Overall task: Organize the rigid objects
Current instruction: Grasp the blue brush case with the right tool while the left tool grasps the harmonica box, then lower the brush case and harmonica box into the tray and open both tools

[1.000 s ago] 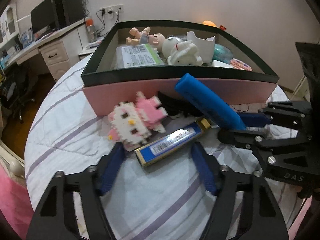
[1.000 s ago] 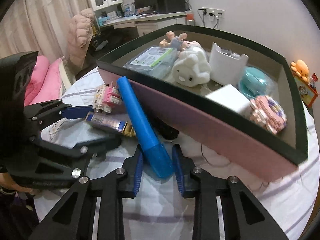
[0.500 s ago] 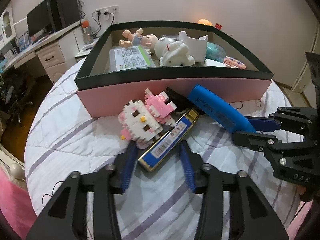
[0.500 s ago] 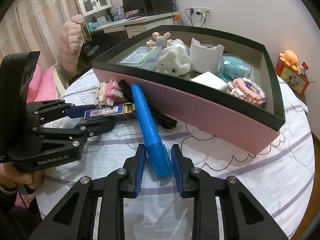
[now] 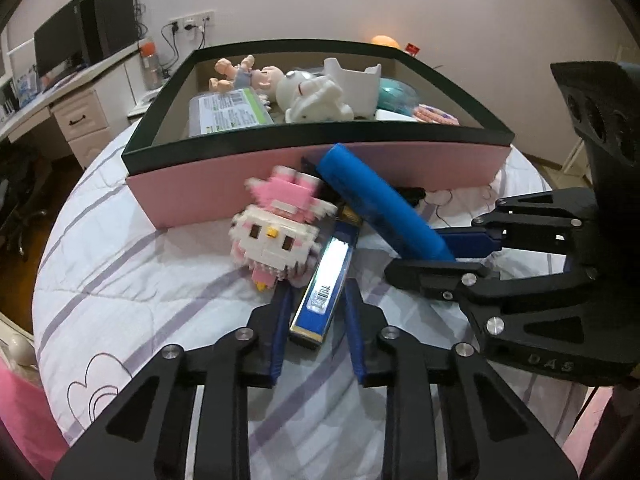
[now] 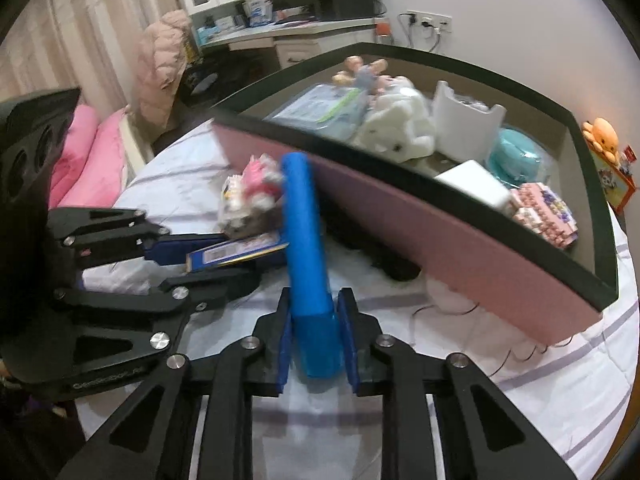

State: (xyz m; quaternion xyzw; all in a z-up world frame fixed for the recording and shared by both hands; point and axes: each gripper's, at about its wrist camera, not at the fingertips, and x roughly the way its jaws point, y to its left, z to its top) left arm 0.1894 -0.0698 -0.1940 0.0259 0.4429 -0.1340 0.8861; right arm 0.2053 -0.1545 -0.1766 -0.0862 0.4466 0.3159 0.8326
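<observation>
My left gripper [image 5: 316,312] is shut on a flat blue and gold box [image 5: 326,280], lifted off the cloth; this box also shows in the right wrist view [image 6: 236,254]. My right gripper [image 6: 314,322] is shut on a blue cylinder [image 6: 306,232], which points up toward the pink box wall; the cylinder also shows in the left wrist view [image 5: 380,204]. A pink and white block figure [image 5: 280,224] lies by the blue box. The pink storage box with a dark rim [image 5: 320,132] stands behind, filled with toys.
Inside the storage box are a white plush [image 5: 312,96], a doll [image 5: 240,74], a green labelled pack [image 5: 228,112], a white holder [image 6: 468,120] and a teal item [image 6: 520,156]. A black object [image 6: 384,256] lies under the box wall. A desk [image 5: 60,112] stands at left.
My left gripper closed on the blue and gold box and turned it lengthwise along my fingers. My right gripper raised the blue cylinder and moved closer to the storage box.
</observation>
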